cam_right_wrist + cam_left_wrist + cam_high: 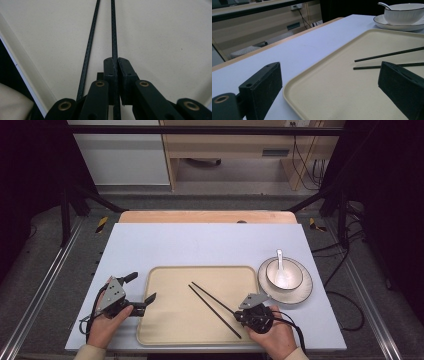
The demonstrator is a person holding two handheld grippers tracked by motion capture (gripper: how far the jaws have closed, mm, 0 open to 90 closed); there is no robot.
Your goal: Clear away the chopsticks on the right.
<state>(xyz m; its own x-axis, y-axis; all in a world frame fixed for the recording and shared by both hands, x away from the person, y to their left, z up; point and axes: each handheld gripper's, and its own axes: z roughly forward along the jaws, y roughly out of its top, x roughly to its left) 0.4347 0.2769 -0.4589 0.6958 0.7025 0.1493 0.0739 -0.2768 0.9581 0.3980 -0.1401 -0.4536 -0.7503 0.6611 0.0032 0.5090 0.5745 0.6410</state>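
The right gripper sat low over the near right corner of the beige tray, its jaws pinched narrow on one black chopstick. In the right gripper view that stick ran straight up from between the two pads, clamped near its end. The second chopstick lay loose just beside it, passing the jaws on the outside and not gripped, as far as I could tell. From above, the pair slanted across the tray from its middle toward the near right corner, close together but not parallel.

The left gripper waited at the tray's left edge with its jaws spread wide and nothing between them; in its own view the tray rim passed between the pads without either touching it.

Off the tray's right edge, on the pale blue table, stood a white bowl on a plate, a white spoon resting in the bowl.

I judged the step in hand to be handling the chopsticks one at a time, with this one held at the tray surface. Whether it was being picked up or set down I could not tell. A lift would need to be slow and level, since a grip so near the end lets the long free part droop or swing, and it should clear the loose stick without dragging it along.
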